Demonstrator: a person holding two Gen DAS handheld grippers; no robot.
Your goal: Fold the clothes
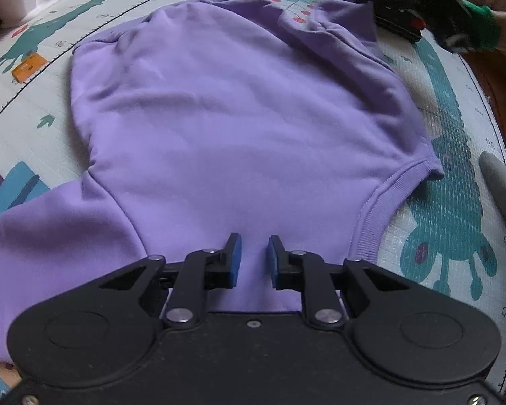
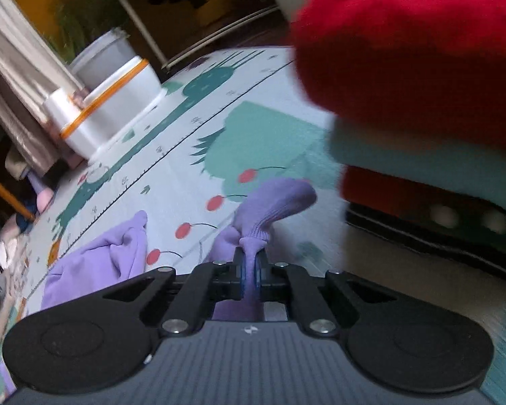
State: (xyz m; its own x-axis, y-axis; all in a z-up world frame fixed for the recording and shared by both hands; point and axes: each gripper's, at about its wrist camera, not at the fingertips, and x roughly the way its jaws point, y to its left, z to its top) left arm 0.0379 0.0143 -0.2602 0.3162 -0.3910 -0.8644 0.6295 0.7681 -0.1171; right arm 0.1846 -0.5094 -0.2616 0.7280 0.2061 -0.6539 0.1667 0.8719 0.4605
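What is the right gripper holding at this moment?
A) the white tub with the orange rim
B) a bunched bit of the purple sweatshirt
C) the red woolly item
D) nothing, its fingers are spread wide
B: in the right wrist view the right gripper has its fingers pressed together on a bunched ribbed end of the purple sweatshirt, while the red woolly item sits apart, higher up.

Soft, even daylight; fisheye bending at edges; motion blur upper right.

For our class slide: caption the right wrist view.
Right gripper shut on purple sweatshirt cuff above a play mat.
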